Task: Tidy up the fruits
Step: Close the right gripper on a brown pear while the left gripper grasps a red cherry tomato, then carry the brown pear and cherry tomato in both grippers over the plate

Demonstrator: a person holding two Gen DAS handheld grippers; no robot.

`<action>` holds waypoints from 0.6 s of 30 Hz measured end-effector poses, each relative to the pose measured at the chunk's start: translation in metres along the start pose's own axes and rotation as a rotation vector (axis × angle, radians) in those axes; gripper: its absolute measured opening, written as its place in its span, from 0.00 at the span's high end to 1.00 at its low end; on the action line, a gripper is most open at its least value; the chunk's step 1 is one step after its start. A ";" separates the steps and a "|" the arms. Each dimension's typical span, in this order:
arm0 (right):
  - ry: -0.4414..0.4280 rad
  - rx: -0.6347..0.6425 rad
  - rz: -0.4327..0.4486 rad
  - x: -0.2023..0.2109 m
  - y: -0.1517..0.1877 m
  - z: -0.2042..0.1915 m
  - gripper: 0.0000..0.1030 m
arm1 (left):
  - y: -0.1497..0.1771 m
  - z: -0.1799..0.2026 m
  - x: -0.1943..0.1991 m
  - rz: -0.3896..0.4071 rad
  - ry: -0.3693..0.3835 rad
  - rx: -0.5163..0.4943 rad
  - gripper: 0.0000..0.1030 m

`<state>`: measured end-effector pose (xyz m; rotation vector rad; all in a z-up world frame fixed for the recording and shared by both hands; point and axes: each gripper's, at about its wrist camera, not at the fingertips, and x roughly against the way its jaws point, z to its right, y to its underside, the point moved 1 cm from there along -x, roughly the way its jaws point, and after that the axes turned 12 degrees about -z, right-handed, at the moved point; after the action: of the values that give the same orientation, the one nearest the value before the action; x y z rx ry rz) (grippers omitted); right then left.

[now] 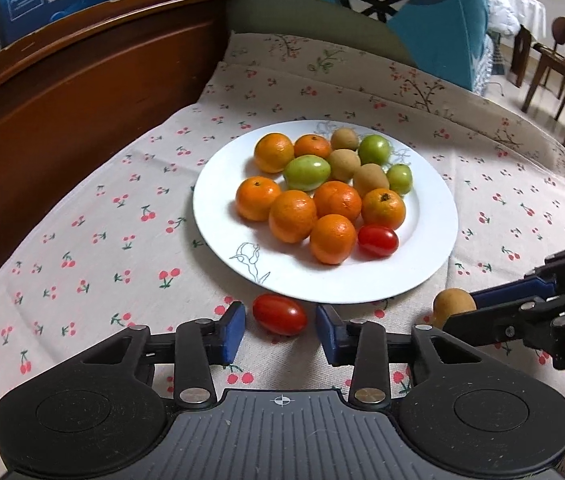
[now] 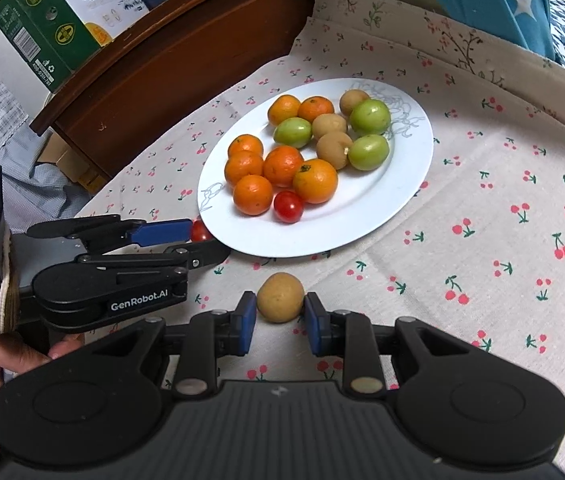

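Claws flank two fruits below the plate

Left claw (image 1: pixel 280 330), in the left wrist view, has a red tomato (image 1: pixel 279 314) between its blue pads, a small gap showing on each side, so it is not yet clamped. That tomato lies on the cherry-print cloth (image 1: pixel 102 240) just below the white plate (image 1: pixel 222 184), which carries oranges (image 1: pixel 292 216), green fruits (image 1: pixel 307 172), brown fruits (image 1: pixel 370 179) and another red tomato (image 1: pixel 377 241). Right of the plate's lower rim, the right claw reaches a brown fruit (image 1: pixel 453 304).

From the right wrist view, the right claw (image 2: pixel 279 322) is closed on the brown fruit (image 2: pixel 280 297), just below the plate (image 2: pixel 382 208). At the plate's left rim the left claw (image 2: pixel 198 240) surrounds the tomato (image 2: pixel 201 231)
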<state>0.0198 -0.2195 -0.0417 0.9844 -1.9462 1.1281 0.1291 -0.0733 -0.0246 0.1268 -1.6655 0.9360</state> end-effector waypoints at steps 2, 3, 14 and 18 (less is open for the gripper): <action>0.000 -0.005 0.001 0.000 0.000 0.001 0.75 | 0.000 -0.001 0.000 0.003 0.008 -0.006 0.67; 0.000 -0.007 0.001 0.000 0.000 0.001 0.75 | 0.001 0.000 0.000 0.004 0.012 -0.012 0.69; 0.002 -0.014 0.011 0.005 -0.001 0.004 0.75 | 0.007 0.005 0.012 0.026 0.012 -0.005 0.75; -0.001 -0.006 0.022 0.008 -0.002 0.004 0.75 | 0.012 0.008 0.026 0.050 0.002 0.005 0.75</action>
<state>0.0170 -0.2261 -0.0355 0.9623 -1.9643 1.1335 0.1077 -0.0603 -0.0079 0.0881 -1.6708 0.9779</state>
